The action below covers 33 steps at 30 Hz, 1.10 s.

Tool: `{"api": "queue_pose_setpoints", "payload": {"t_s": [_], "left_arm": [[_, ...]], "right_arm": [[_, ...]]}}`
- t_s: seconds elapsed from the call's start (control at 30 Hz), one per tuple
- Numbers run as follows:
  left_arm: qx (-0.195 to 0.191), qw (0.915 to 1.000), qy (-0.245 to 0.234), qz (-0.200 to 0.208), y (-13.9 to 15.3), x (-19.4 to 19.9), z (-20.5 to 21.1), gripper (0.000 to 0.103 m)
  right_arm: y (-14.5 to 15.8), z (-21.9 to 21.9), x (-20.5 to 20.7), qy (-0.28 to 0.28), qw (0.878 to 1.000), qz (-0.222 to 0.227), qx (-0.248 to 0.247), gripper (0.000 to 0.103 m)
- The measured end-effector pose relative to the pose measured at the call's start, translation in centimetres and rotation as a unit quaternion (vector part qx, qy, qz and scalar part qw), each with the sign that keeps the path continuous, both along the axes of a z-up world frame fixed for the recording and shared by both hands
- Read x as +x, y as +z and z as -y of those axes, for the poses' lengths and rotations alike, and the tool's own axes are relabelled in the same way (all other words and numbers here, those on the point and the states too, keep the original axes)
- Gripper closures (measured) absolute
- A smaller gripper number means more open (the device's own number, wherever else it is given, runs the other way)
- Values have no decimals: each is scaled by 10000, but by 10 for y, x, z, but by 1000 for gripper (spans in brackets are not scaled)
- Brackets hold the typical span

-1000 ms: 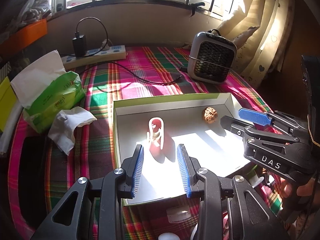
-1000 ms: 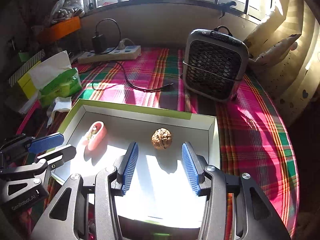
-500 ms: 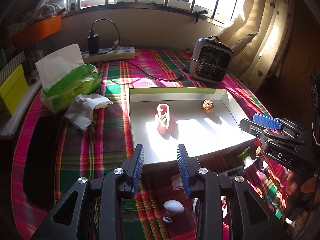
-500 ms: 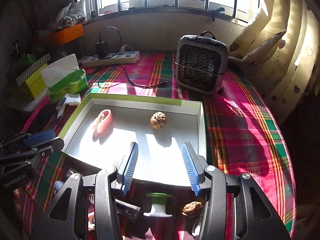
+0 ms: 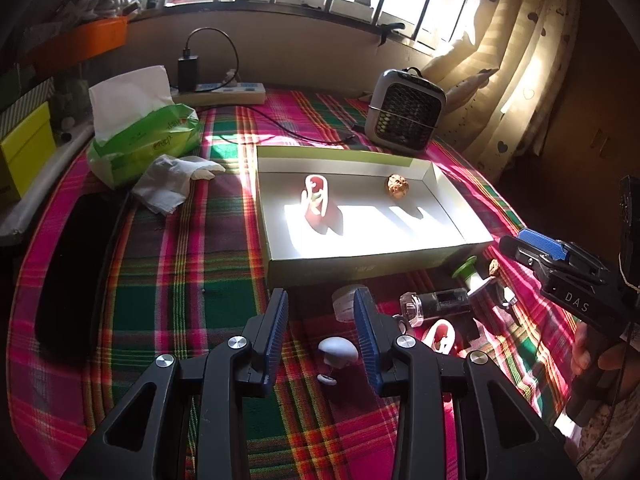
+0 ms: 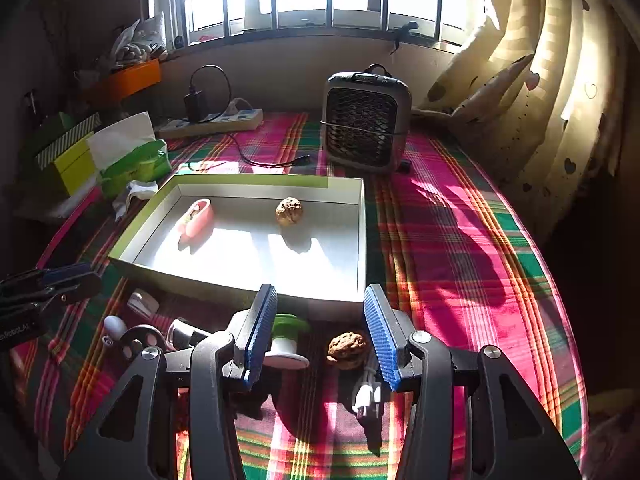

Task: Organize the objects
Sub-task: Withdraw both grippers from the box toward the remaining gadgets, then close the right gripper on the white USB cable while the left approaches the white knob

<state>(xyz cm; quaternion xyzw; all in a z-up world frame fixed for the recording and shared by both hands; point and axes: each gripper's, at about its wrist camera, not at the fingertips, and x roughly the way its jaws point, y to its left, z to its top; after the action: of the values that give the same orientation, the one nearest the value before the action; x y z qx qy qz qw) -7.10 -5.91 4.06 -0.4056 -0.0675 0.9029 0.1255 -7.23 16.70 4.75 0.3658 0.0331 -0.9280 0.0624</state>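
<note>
A white box lid (image 5: 360, 258) with a green rim (image 6: 248, 179) lies on the plaid cloth and holds a pink clip (image 5: 316, 200) (image 6: 195, 216) and a walnut (image 5: 397, 186) (image 6: 289, 211). In front of it lie several small items: a white knob (image 5: 338, 351), a clear-capped black bottle (image 5: 436, 306), a second pink clip (image 5: 440, 336), a green-and-white piece (image 6: 286, 336) and a second walnut (image 6: 347, 350). My left gripper (image 5: 321, 338) is open above the white knob. My right gripper (image 6: 320, 334) is open, with the second walnut between its fingers.
A grey mini fan (image 5: 406, 110) (image 6: 366, 118) stands behind the lid. A green tissue pack (image 5: 140, 136) and crumpled tissue (image 5: 172, 184) lie at the left. A power strip with charger (image 5: 224, 90) sits at the back. A black pad (image 5: 76, 276) lies on the left edge. Curtains hang at the right.
Both grippers have drawn back from over the lid toward the table's near side, bringing the small items in front of the lid into view. Both stayed open.
</note>
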Motion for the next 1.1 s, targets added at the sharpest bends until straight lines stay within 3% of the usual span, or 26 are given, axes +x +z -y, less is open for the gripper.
{"api": "queue_pose_setpoints", "payload": {"t_s": [0.4,1.1], "left_arm": [[137,9999,-62,69,-11,15,2,71],[187,9993,-230,207,-23,20,-4,69]], "right_arm": [[-15,-24,25,-250,9997,54,-1,56],[-47,-36,25,-384,9981,474,-80,55]]}}
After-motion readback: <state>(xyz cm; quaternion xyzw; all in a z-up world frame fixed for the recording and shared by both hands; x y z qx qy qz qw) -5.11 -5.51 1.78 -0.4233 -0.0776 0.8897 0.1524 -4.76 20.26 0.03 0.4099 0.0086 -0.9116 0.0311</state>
